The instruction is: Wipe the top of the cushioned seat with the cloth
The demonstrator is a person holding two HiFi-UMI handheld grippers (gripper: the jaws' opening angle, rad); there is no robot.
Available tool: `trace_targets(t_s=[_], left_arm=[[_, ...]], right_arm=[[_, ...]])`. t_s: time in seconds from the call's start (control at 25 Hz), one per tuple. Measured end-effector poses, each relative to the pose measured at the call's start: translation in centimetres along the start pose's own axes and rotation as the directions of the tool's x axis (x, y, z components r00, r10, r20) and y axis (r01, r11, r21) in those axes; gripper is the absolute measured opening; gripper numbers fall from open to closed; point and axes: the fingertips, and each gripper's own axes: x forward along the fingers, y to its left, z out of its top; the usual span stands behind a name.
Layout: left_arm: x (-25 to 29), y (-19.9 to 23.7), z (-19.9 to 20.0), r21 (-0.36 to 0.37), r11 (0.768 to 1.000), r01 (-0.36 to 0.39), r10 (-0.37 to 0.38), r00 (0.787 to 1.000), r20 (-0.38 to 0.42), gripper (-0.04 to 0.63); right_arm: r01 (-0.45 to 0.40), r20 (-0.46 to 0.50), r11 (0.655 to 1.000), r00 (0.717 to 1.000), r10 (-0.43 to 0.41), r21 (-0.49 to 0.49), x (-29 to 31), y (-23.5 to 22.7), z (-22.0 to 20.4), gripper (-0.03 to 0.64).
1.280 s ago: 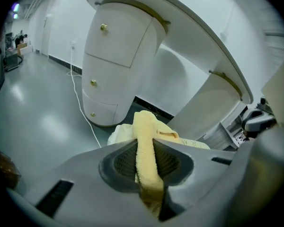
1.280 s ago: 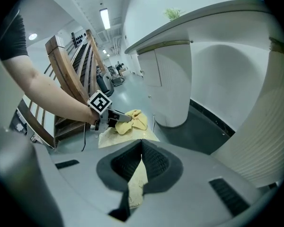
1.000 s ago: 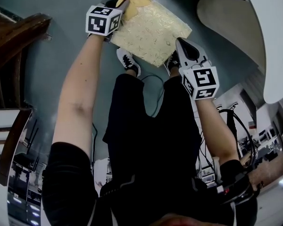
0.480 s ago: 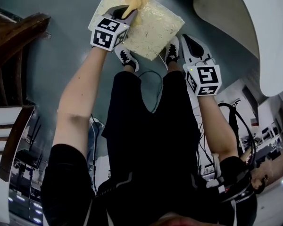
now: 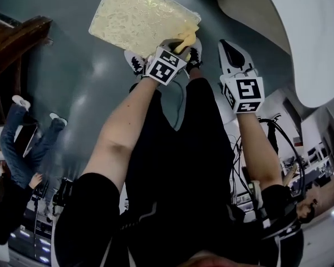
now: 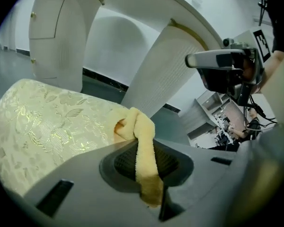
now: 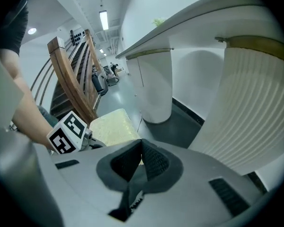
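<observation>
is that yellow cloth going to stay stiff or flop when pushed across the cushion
Probably floppy: the cloth folds and bunches beyond the jaws of the left gripper. Likely light, since one pinched strip carries it. Its nubby weave may drag rather than slide on the textured cushioned seat.

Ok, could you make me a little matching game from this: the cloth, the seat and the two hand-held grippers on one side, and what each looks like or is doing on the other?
Things:
1. cloth
2. cushioned seat
3. left gripper
4. right gripper

States:
A. jaws together on nothing, held off to the seat's side
B. yellow, bunched and pinched between jaws
C. pale gold top with a leaf pattern
D. shut on something, at the seat's near corner

Pairs: 1-B, 2-C, 3-D, 4-A.
</observation>
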Motion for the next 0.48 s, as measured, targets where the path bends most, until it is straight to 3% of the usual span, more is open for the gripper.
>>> trace_targets(t_s=[0.28,0.48], left_arm=[[0.6,1.1,-0.5,0.029,1.0,-0.012,0.012,1.0,0.006,0.057],[0.2,1.3,-0.7,0.033,0.999,0.003,-0.004,1.0,0.024,0.057]], right_arm=[[-0.028,-0.037,0.998,0.999,0.025,-0.061,-0.7,0.2,-2.7,0.005],[-0.076,-0.025,0.994,0.997,0.074,-0.08,0.0,2.4,-1.7,0.005]])
